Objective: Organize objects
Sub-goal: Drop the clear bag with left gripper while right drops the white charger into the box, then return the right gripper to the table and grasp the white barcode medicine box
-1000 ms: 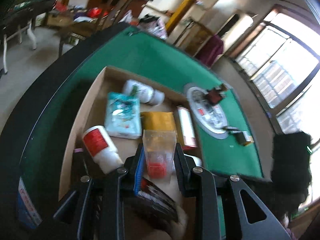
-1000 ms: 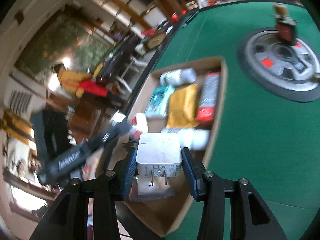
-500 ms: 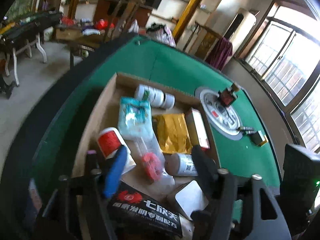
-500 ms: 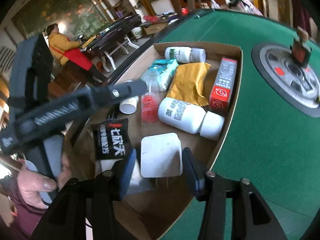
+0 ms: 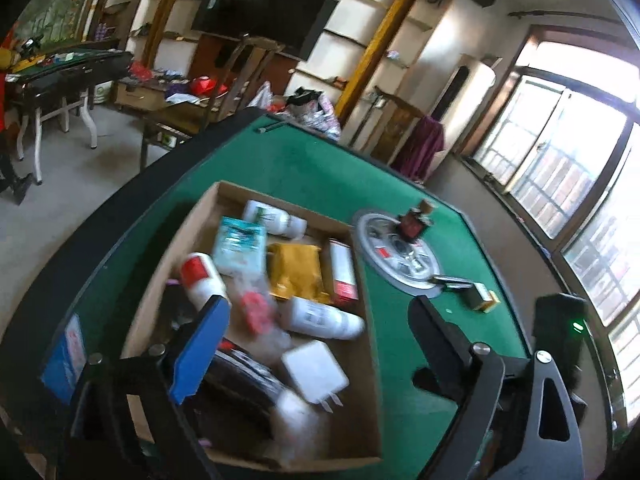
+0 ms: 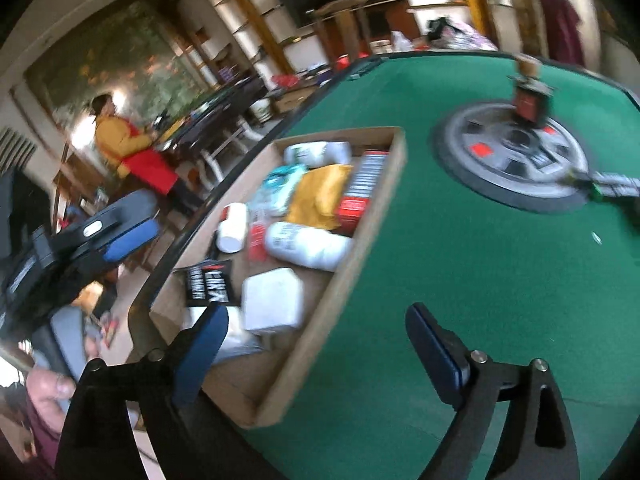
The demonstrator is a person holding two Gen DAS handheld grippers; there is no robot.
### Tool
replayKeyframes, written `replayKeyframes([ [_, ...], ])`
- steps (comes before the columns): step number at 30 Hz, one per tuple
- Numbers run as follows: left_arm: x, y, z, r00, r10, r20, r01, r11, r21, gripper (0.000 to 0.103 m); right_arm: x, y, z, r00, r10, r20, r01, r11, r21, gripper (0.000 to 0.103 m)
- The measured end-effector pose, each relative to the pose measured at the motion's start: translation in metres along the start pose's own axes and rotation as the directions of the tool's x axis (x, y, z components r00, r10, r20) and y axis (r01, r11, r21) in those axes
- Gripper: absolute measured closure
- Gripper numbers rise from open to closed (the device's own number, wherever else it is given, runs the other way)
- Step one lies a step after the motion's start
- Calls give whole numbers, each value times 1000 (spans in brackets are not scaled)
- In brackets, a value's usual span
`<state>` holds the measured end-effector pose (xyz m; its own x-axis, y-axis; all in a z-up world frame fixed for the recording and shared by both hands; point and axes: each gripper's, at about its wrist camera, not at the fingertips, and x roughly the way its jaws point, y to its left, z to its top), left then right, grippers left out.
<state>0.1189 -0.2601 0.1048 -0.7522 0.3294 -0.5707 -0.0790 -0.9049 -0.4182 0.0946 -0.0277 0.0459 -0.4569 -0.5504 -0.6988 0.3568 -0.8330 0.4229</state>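
A cardboard box (image 5: 372,420) sits on the green table and holds several items: a white plug adapter (image 5: 314,372), white bottles (image 5: 320,318), a clear bag with a red part (image 5: 254,308), a yellow pouch (image 5: 296,272), a red-and-white carton (image 5: 342,268), a teal packet (image 5: 240,244). My left gripper (image 5: 316,340) is open and empty above the box. My right gripper (image 6: 316,344) is open and empty above the box's near right edge (image 6: 320,340); the adapter (image 6: 272,300) lies in the box below it.
A grey round disc (image 5: 396,260) with a small red-and-black object (image 5: 414,224) lies right of the box. A small gold box (image 5: 482,298) lies on the felt. A blue packet (image 5: 64,356) lies at the table's left rim. A person (image 6: 128,148) stands beyond.
My left gripper let go of the clear bag and my right gripper let go of the white adapter; both now lie in the box. Both grippers opened wide and drew back.
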Motion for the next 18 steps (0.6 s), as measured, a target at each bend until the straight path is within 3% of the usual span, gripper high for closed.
replayKeyframes([
  [9,15,-41,-35,996,-72,-46,74,996,43,10,-32,-73,-14,998,-22,53,10,977,214,8],
  [18,26,-29,-50,993,-69,-94,65,997,-40,10,-41,-89,-16,997,-27,67,9,968,250,8],
])
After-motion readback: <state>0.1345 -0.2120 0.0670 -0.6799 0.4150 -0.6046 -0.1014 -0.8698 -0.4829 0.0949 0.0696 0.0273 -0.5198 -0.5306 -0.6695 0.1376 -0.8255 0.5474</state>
